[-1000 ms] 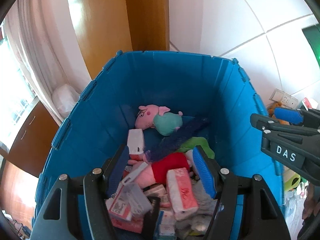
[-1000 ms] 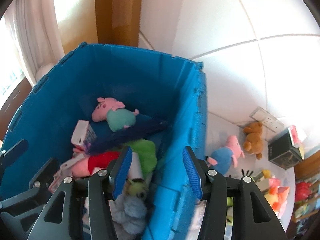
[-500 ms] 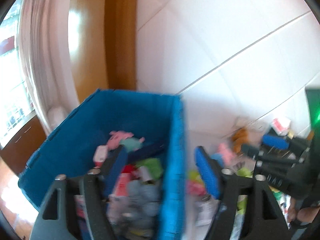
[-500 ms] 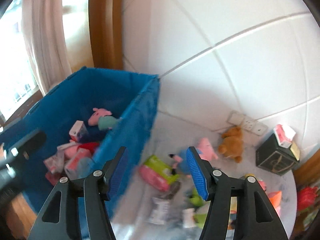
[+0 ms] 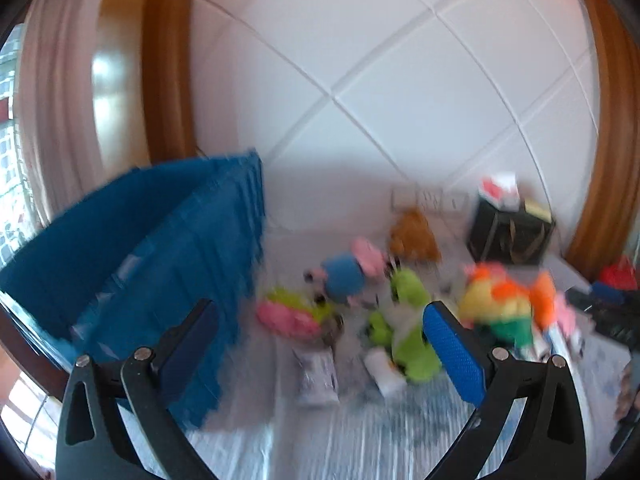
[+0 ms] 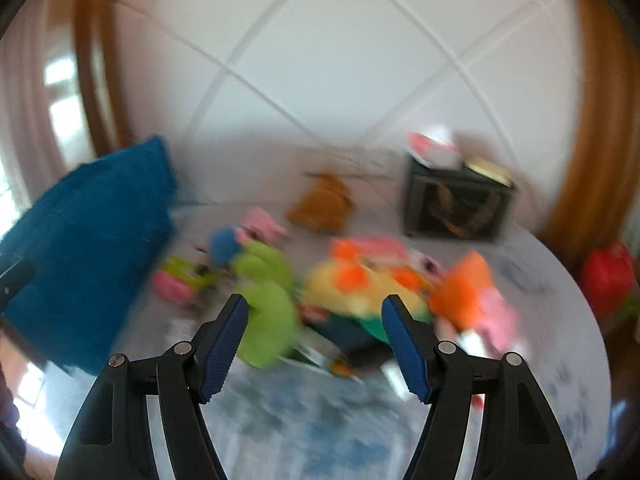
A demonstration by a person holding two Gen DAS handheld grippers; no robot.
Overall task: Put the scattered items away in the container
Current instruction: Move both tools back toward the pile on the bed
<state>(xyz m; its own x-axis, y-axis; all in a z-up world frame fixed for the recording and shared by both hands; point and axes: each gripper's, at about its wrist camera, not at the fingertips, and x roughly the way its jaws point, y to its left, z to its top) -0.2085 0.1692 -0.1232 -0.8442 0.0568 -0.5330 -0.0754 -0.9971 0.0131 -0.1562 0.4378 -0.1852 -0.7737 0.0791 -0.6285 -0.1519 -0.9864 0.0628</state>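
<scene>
Left wrist view: blue crate (image 5: 168, 248) noted at left of frame; scattered toys heaped to its right on pale sheet (image 5: 360, 440), apart from crate. Green plush (image 5: 408, 320) nearest between fingers of left gripper (image 5: 320, 348); jaws just opened wide, nothing between pads. Right gripper (image 6: 316, 344) likewise just opening, empty, aimed at green plush and yellow-orange plush (image 6: 360, 284). Step judged: reach for next pickup. Next move judged: descent onto one toy, pads closed squarely. Frames blurred; finer detail not determinable.
</scene>
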